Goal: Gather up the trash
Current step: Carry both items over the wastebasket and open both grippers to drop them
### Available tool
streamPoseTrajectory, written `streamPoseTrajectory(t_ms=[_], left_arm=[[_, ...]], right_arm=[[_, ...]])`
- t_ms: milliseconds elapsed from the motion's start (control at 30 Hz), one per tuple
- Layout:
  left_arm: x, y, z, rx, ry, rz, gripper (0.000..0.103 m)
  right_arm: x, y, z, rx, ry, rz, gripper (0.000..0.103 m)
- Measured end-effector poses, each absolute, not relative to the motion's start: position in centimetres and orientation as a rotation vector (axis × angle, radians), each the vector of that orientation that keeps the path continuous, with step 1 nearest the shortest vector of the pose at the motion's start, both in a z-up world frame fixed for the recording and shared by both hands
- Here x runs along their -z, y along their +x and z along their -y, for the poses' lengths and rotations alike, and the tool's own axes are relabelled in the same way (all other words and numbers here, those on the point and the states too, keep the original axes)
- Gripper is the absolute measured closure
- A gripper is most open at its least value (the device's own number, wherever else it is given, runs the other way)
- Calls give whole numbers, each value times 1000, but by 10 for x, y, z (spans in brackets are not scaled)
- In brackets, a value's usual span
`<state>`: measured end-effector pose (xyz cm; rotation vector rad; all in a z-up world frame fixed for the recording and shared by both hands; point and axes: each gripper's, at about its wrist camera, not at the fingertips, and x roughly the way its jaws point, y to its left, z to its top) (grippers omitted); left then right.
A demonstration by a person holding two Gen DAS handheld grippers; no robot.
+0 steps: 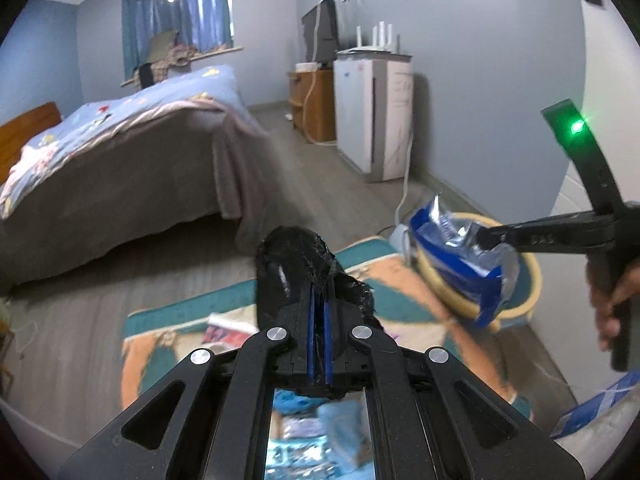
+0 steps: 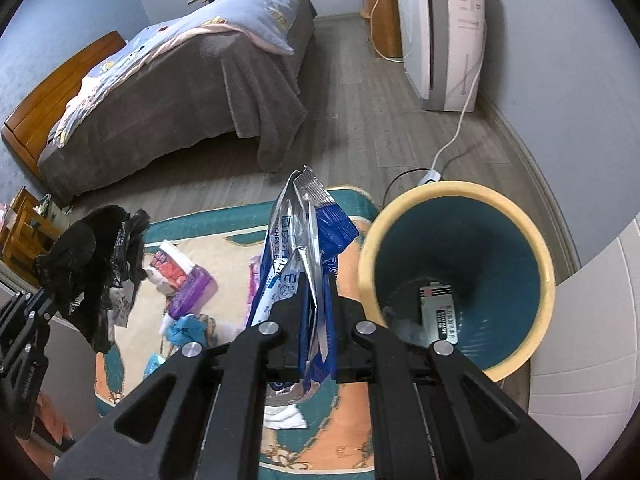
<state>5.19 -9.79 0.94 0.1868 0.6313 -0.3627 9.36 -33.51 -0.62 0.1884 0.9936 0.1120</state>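
Observation:
My left gripper [image 1: 318,292] is shut on a crumpled black plastic wrapper [image 1: 296,264] held above the rug; it also shows in the right wrist view [image 2: 92,264] at the left. My right gripper [image 2: 316,300] is shut on a blue and silver foil packet [image 2: 308,248], held up just left of a yellow-rimmed teal bin [image 2: 460,200]. In the left wrist view the packet [image 1: 460,256] hangs in front of the bin [image 1: 528,276]. A small box and scraps lie at the bin's bottom [image 2: 438,312].
Several wrappers and packets [image 2: 180,276] lie on the patterned rug [image 2: 352,420]. A bed [image 2: 180,92] with a grey cover stands behind. A white appliance [image 2: 440,32] and its cable [image 2: 452,140] stand at the back right by the wall.

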Motion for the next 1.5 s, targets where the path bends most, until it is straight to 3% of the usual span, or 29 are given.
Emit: streamPoseTrajectory(t_ms=[367,700,1200,1500], left_arm=[[0,54,157,447,227,-651,99],[-40,74,221,591,312,-592,99],[43,90,299,716,380,-705,99],[51,106,311,701,348,-705,99]], right_arm=[[16,91,383,-53,232,-994,96],[37,86,435,74,293,-1011,96],[57,78,482,214,339,-1032,96],[59,78,480,247,344,-1019,96]])
